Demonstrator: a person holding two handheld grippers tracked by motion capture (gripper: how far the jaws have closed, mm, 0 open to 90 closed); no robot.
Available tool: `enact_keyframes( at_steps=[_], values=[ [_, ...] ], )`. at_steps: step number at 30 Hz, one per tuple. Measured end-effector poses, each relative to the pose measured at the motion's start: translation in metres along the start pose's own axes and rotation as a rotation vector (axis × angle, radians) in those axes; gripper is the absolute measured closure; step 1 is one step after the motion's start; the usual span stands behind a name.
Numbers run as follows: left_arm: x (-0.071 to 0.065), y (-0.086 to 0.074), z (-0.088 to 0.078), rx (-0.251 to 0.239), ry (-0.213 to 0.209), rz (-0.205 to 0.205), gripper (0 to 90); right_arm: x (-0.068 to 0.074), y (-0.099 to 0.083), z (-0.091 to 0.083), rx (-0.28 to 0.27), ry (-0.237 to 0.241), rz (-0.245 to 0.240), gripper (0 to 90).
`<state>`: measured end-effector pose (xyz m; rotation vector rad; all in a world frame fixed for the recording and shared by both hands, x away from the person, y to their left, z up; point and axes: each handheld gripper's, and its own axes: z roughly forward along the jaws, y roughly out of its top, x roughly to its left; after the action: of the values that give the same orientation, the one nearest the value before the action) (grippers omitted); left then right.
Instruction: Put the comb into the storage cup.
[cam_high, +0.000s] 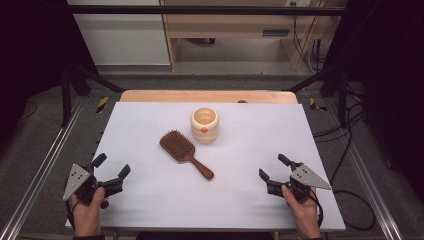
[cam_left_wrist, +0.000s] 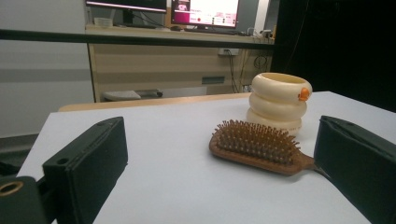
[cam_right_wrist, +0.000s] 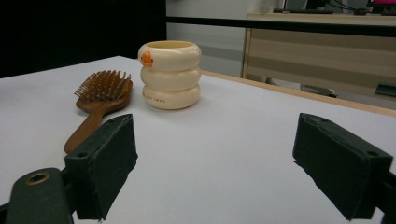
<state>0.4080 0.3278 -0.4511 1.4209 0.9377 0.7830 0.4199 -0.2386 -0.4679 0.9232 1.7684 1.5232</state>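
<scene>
A brown wooden hairbrush (cam_high: 183, 152) lies bristles up near the middle of the white table (cam_high: 150, 195), its handle pointing toward the near right. Just behind it stands a cream ribbed cup (cam_high: 204, 125) with a small orange mark. My left gripper (cam_high: 112, 166) rests at the near left, open and empty. At the near right my right gripper (cam_high: 273, 167) is also open with nothing between its jaws. From the left gripper view the hairbrush (cam_left_wrist: 258, 145) and cup (cam_left_wrist: 279, 102) sit ahead to the right; from the right gripper view the hairbrush (cam_right_wrist: 99, 100) and cup (cam_right_wrist: 170, 73) sit ahead to the left.
The white table surface ends at a wooden strip (cam_high: 207, 96) along the far side. Metal rails (cam_high: 42, 165) run along both sides of the table. Cables (cam_high: 350, 200) lie on the floor to the right. A wooden cabinet (cam_high: 230, 30) stands beyond the table.
</scene>
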Motion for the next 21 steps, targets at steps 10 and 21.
enact_keyframes(
  at_steps=[10,21],
  values=[
    [-0.005,-0.002,0.008,0.054,-0.025,-0.005,4.0,0.001,-0.001,0.0,0.01,-0.009,0.0,12.6],
    [-0.017,-0.005,0.016,0.088,-0.045,0.015,6.3,0.002,-0.002,0.001,0.025,-0.017,-0.003,12.2]
  ],
)
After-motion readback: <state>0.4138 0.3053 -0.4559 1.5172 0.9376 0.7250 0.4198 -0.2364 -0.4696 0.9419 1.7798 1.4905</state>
